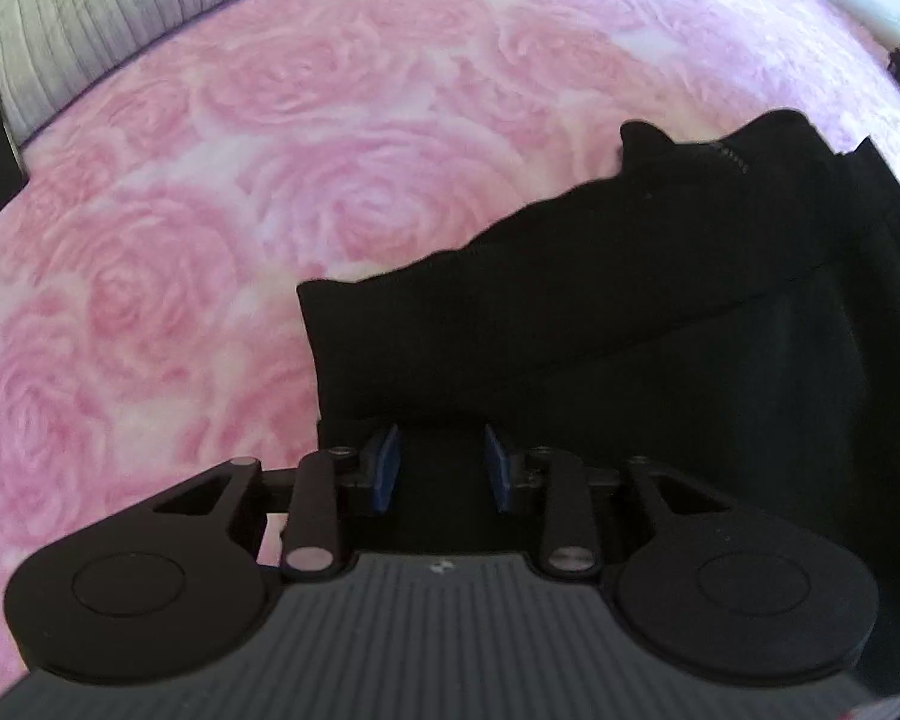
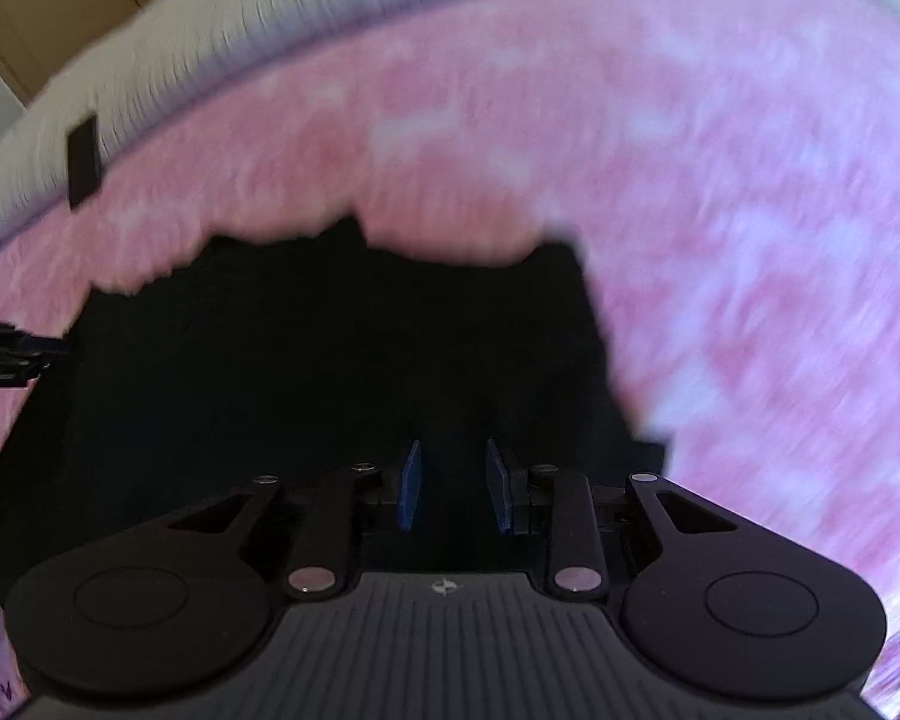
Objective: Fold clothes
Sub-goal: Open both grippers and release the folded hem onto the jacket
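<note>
One black garment (image 1: 660,312) lay on a pink rose-printed bedspread (image 1: 270,180), with a seam line running across it and what looked like a sleeve or a turned-over panel reaching out to a squared end at its left. How far the folding had got could not be settled: that doubled-over part would fit a piece partly folded, and equally one merely lying rumpled before being laid flat. No neat finished stack was in view. The cloth read as a soft, matte, dark knit that swallowed detail, with a jagged, wavy far edge in the right wrist view, which was smeared by blur. The bedspread looked plush and faintly quilted; beyond it lay a pale ribbed cover (image 1: 120,12). The left gripper (image 1: 442,468) hung over the garment's near edge, its blue pads (image 1: 385,468) spread apart and clasping nothing. The right gripper (image 2: 454,495) hovered above the dark fabric too, its blue pads (image 2: 411,495) likewise parted with a gap between and no cloth pinched.
</note>
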`<state>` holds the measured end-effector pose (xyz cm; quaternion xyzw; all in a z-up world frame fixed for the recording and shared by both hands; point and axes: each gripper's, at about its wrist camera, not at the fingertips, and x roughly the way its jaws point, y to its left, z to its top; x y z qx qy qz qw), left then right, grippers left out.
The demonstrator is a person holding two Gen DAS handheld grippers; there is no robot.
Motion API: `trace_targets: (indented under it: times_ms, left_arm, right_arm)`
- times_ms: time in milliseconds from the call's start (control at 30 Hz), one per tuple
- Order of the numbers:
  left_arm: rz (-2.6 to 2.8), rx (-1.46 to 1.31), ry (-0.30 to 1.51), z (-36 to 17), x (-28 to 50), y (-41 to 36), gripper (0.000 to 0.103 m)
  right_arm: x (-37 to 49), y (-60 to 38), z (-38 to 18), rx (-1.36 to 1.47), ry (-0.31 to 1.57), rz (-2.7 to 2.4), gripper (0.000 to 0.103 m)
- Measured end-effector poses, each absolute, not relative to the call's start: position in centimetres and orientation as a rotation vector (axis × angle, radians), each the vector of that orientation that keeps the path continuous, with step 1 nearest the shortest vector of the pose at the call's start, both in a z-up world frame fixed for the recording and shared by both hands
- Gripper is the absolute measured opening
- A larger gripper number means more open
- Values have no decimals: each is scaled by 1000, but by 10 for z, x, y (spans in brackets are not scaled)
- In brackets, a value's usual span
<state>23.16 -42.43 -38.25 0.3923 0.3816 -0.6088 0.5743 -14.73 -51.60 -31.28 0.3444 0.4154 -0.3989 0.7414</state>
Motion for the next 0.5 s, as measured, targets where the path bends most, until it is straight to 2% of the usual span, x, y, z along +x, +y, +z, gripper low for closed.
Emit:
trace_targets:
  times_ms: [33,67,133,233,367,500]
  left_arm:
    - [-1421,895,909,-377,236,-422,25]
    - [-1411,871,902,-369,239,-417,18]
    - [-1367,829,898,-352,250,-398,18]
    - [-1277,722,999,-337,272,-359,24]
    - [-1207,621,1163,-335,281,-306,41]
    - [-1195,553,1334,-354,281,-274,44]
  right_arm:
    - [-143,-513,-319,760,926,-865,30]
    - [-138,-510,-325,764,942,-855,30]
    - [-140,-505,-314,725,940,-867,32]
    - [-158,-487,-291,724,905,-919,47]
    - [-193,-459,-272,795,883,-1002,60]
    - [-223,-427,-272,889,894,-1089,62]
